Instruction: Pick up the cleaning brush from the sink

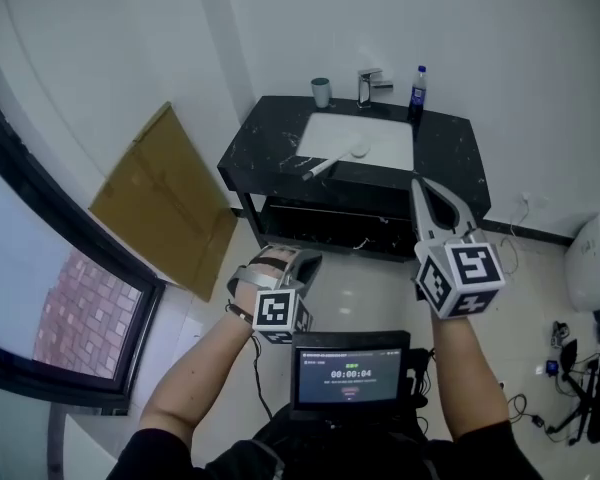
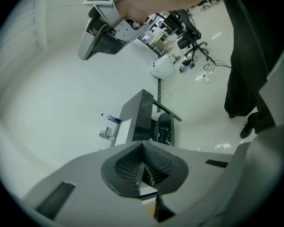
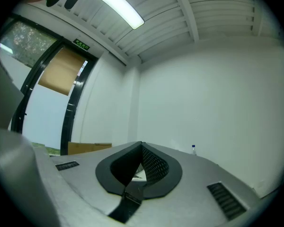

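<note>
The cleaning brush (image 1: 330, 162) lies in the white sink (image 1: 380, 138) of a black marble vanity (image 1: 450, 158), its white handle slanting over the front left rim. Both grippers hang in the air well short of the vanity. My left gripper (image 1: 302, 262) is low at the left, jaws together and empty; in its own view the left gripper (image 2: 143, 146) points toward the vanity (image 2: 142, 112). My right gripper (image 1: 421, 184) points up toward the vanity's front right corner, shut on nothing, and the right gripper (image 3: 142, 146) looks at the wall in its own view.
A grey cup (image 1: 321, 92), a faucet (image 1: 369, 86) and a blue bottle (image 1: 417, 90) stand behind the sink. A cardboard sheet (image 1: 170, 203) leans on the left wall by a large window. A white appliance (image 1: 592, 258) and cables sit at the right. A screen (image 1: 350, 373) hangs at the person's chest.
</note>
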Demonstrator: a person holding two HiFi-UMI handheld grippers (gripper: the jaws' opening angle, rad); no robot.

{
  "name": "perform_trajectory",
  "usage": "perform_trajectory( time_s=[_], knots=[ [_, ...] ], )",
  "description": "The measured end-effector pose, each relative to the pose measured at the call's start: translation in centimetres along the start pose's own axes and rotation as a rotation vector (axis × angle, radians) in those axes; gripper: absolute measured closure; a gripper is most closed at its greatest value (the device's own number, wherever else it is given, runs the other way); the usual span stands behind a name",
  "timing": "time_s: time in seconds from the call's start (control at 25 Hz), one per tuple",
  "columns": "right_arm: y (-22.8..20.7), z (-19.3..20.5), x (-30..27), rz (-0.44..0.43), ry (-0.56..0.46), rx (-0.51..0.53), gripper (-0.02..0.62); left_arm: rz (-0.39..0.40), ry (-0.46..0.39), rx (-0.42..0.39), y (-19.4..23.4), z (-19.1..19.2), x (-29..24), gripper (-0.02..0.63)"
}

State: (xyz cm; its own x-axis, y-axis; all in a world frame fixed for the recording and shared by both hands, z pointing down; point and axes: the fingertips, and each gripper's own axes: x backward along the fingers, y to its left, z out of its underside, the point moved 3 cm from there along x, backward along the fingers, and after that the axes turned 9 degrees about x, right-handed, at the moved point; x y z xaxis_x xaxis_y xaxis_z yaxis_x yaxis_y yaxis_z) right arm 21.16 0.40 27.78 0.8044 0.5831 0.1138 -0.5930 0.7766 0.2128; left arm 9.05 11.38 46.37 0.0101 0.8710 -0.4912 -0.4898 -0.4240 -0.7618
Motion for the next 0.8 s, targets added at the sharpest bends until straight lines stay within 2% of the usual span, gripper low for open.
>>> perform_trajectory(
  time_s=[0.08, 0.2, 0.44, 0.6, 0.68, 0.8],
  knots=[
    [0.8, 0.0, -3.4, -0.006, -0.008, 0.003, 0.575, 0.024, -0.015, 0.007, 1.9, 2.2, -1.3, 0.597],
    [1.3, 0.5, -9.4, -0.031, -0.021, 0.001, 0.575, 0.004, -0.005, 0.013, 5.5, 5.2, -3.9, 0.597],
    [0.4, 1.0, -20.0, -0.05, -0.035, -0.008, 0.575, -0.034, -0.02, 0.115, 13.8, 9.4, -8.1, 0.597],
    [0.5, 2.2, -25.6, -0.032, -0.015, -0.023, 0.575, -0.079, -0.038, 0.102, 18.1, 14.2, -11.4, 0.597],
    [0.3, 2.8, -28.0, -0.004, -0.004, -0.023, 0.575, -0.077, -0.078, 0.137, 20.3, 15.6, -12.3, 0.597],
    [0.4, 4.0, -32.0, 0.041, 0.019, -0.046, 0.575, -0.033, -0.151, 0.178, 24.5, 16.9, -13.1, 0.597]
  ],
)
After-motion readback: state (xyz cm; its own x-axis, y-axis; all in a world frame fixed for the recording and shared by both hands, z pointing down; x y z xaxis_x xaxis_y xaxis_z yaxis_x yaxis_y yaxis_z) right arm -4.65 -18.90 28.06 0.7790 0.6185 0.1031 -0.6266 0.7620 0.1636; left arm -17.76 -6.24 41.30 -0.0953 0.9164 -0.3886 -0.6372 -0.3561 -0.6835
